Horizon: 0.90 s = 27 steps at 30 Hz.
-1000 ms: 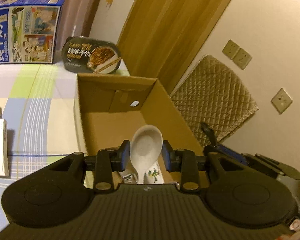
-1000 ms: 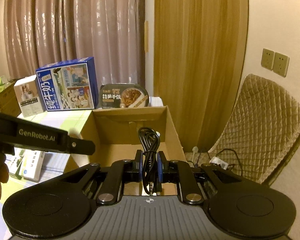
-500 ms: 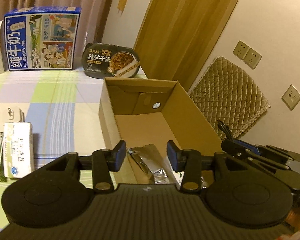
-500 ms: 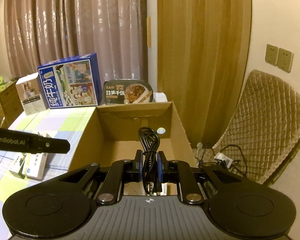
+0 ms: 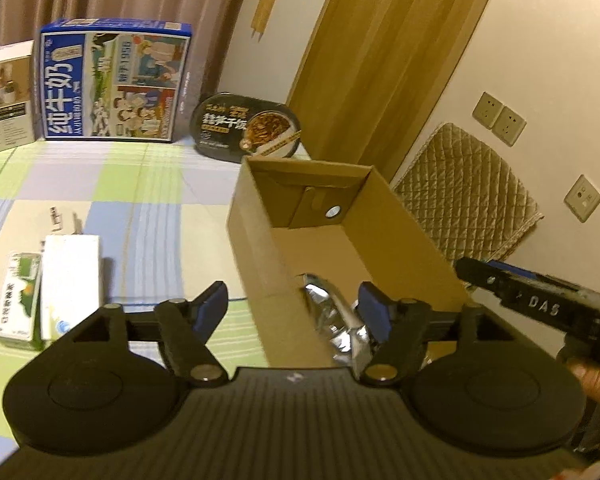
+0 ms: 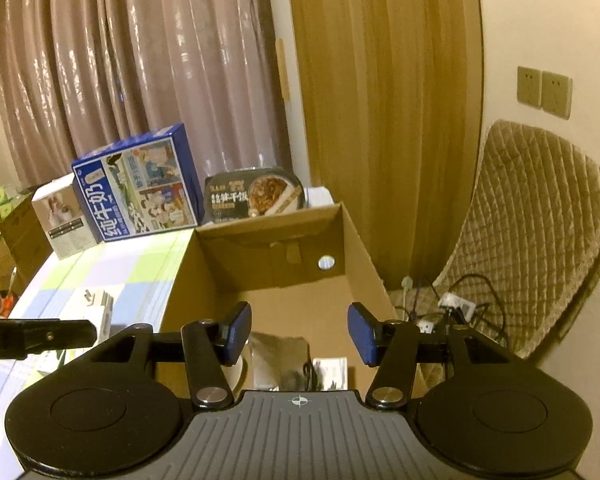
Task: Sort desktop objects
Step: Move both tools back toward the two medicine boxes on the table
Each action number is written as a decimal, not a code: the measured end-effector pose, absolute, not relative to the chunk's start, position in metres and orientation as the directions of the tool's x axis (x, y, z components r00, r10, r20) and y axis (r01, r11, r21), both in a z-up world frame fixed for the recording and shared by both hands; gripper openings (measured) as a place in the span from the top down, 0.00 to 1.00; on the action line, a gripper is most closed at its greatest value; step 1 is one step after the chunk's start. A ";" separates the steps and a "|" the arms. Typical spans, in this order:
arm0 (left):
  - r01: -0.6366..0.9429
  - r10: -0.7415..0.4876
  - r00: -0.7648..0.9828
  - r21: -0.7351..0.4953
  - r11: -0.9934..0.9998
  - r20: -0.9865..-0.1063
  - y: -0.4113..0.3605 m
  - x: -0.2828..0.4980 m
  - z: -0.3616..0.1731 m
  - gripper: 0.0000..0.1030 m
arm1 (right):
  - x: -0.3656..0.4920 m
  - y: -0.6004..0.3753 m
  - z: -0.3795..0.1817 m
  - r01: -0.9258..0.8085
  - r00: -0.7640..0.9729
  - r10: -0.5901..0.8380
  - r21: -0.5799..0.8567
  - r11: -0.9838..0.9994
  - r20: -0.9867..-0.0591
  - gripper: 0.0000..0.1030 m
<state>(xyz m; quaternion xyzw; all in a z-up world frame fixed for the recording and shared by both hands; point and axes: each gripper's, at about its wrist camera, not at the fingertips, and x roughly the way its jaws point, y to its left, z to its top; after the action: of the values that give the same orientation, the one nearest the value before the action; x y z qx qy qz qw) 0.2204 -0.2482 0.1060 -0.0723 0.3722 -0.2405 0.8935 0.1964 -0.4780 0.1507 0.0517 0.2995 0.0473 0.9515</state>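
Observation:
An open cardboard box [image 5: 260, 248] stands on the checked tablecloth. In the left wrist view my left gripper [image 5: 294, 307] hangs over the box's near left wall. Its jaws are opening, with nothing between the blue pads. A crumpled silver foil packet [image 5: 332, 320] lies in the box just beyond them. In the right wrist view my right gripper [image 6: 300, 330] is above the box's [image 6: 180, 280] near end, jaws opening and empty. Below it lie a white spoon [image 6: 236, 372], the foil packet [image 6: 278, 354], a small printed card [image 6: 334, 370] and a dark cable [image 6: 309, 372], partly hidden.
A blue milk carton box [image 5: 116, 84] and a black ready-meal bowl [image 5: 248, 128] stand at the back of the table. Small white and green boxes [image 5: 72, 280] lie left of the cardboard box. A quilted chair [image 6: 532, 240] and floor cables [image 6: 452, 304] are to the right.
My left gripper let go of the white spoon, opened and swung left off the box's middle. My right gripper opened, and the black cable it held dropped into the box.

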 end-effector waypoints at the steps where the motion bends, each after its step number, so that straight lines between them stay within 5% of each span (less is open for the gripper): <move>1: 0.375 -0.477 0.610 -0.300 0.877 -0.633 -0.244 0.217 0.105 0.30 | 0.193 -0.476 0.151 -0.060 0.815 0.122 0.127 0.990 -0.566 0.48; 12: 0.320 -0.391 0.663 -0.231 0.919 -0.638 -0.191 0.188 0.105 0.08 | 0.168 -0.436 0.163 -0.108 0.807 0.150 0.108 0.988 -0.571 0.31; 27: 0.233 -0.241 0.726 -0.100 0.967 -0.644 -0.114 0.151 0.113 0.02 | 0.154 -0.360 0.175 -0.236 0.790 0.238 0.078 0.969 -0.566 0.04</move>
<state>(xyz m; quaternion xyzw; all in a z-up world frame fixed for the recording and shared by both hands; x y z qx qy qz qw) 0.1513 -0.1141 0.1132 -0.0060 0.3473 -0.1275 0.9291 0.1544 -0.3597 0.1751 0.0016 0.2991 0.1250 0.9460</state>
